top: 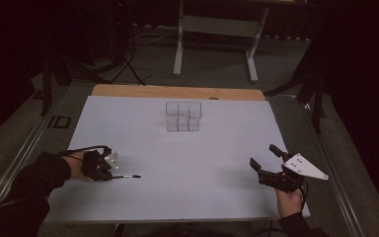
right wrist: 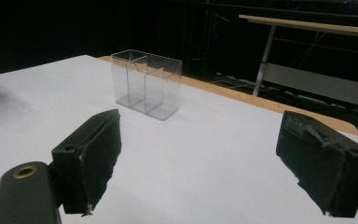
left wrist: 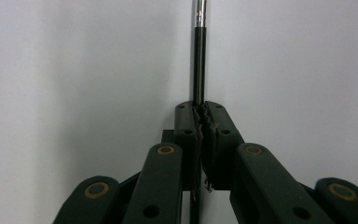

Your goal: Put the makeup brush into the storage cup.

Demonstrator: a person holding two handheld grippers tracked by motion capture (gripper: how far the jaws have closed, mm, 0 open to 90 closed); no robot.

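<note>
**A:** What is at the left edge of the table (top: 128, 113)?

**B:** The left gripper (left wrist: 200, 122) lies low near the front left corner, its jaws clenched on a thin pen (left wrist: 199, 56). The pen is a slim black rod with a shiny metal band further along. In the high view it juts toward the table's middle, lying just over the white surface.

**A:** What could go wrong with that hold?

**B:** I judge the grip shallow. The toothed rubber pads pinch a smooth, round, narrow barrel, so it could roll or swivel between them when lifted, then droop or drop. The pads also look frayed at the bottom, which may weaken the bite.

**A:** And toward the middle?

**B:** A clear plastic organizer (top: 183, 116) stands upright near the far edge, about centre. It is a boxy holder with thin, glassy walls, split into compartments, and it looks empty. It seems light, so a pen pushed in at a slant might tip it or slide it over the smooth white tabletop. Its transparent rim is also hard to judge.

**A:** And the right side?

**B:** The right gripper (top: 265, 155) hovers near the front right corner, released, jaws wide apart with nothing between them. Its pads are blocky, matte black rubber.
</note>
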